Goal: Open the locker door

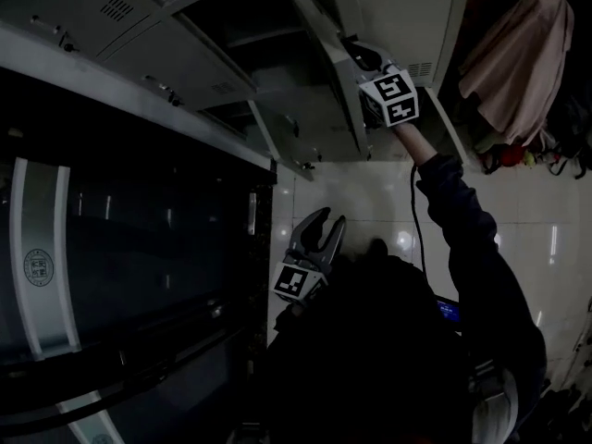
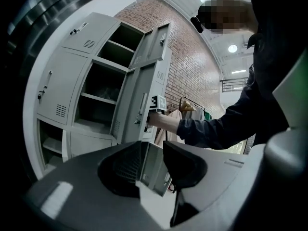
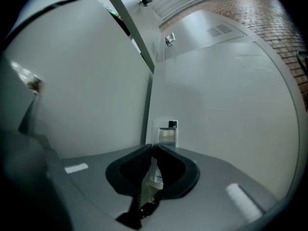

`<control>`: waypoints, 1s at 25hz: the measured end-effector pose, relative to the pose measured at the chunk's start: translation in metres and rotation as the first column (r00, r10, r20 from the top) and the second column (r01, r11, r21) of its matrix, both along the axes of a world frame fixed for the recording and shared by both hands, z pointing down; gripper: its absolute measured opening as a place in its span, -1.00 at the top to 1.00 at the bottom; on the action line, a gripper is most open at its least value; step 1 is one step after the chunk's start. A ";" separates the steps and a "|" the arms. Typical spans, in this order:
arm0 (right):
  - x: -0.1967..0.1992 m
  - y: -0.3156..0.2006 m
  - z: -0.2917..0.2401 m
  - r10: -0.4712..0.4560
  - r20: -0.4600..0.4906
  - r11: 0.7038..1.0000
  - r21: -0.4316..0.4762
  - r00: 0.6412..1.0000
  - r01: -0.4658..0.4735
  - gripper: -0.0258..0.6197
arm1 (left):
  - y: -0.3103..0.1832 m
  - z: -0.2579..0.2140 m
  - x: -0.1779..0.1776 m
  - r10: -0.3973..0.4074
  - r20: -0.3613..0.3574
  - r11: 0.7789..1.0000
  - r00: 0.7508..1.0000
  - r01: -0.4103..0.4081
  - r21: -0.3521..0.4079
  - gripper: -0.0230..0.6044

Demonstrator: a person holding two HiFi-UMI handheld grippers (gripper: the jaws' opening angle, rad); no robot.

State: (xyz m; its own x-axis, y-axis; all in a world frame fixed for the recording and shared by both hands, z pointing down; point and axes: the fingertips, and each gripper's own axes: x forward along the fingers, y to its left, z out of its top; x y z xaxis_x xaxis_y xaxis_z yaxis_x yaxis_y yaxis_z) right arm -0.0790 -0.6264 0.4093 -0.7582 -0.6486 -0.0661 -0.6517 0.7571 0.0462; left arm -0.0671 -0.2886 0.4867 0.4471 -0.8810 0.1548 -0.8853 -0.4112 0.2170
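The grey locker bank [image 2: 62, 85] has several doors swung out. My right gripper [image 1: 361, 58], with its marker cube [image 1: 396, 96], reaches up to the edge of one open locker door [image 1: 319, 35]. In the right gripper view the jaws [image 3: 151, 150] are pressed together on a thin metal handle [image 3: 167, 133] on that door's face [image 3: 226, 90]. The left gripper view shows the same door [image 2: 137, 105] edge-on with the right gripper's cube [image 2: 159, 101] at its handle. My left gripper [image 1: 322, 227] hangs low by my body, open and empty [image 2: 153, 162].
A pink garment [image 1: 518, 54] hangs at the right on a clothes rack [image 2: 185, 107] beside a brick wall [image 2: 187, 66]. A dark glass-fronted cabinet [image 1: 111, 276] fills the left. Another open door [image 2: 154, 174] juts out low down. Pale tiled floor [image 1: 388, 220] lies below.
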 end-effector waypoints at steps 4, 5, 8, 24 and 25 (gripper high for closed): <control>0.038 0.051 -0.007 -0.052 0.059 0.997 0.058 0.997 0.048 0.83 | -0.008 -0.003 0.001 0.021 0.000 0.999 1.000 -0.021 0.038 0.47; 0.049 0.068 -0.012 -0.050 0.086 0.997 0.071 0.995 0.044 0.83 | -0.007 -0.004 -0.002 0.020 -0.001 0.999 1.000 -0.020 0.046 0.47; 0.090 0.116 -0.013 -0.006 0.160 0.998 0.057 0.987 -0.003 0.92 | -0.001 -0.003 -0.011 0.010 -0.006 0.999 1.000 -0.010 0.039 0.47; 0.074 0.417 0.057 -0.007 0.120 0.979 -0.201 0.993 0.031 0.92 | 0.106 -0.004 -0.025 0.019 0.436 0.996 0.900 -0.057 0.074 0.53; 0.066 0.440 0.054 -0.014 0.124 0.978 -0.206 0.992 0.039 0.92 | 0.123 0.001 -0.022 0.024 0.479 0.996 0.878 -0.064 0.068 0.53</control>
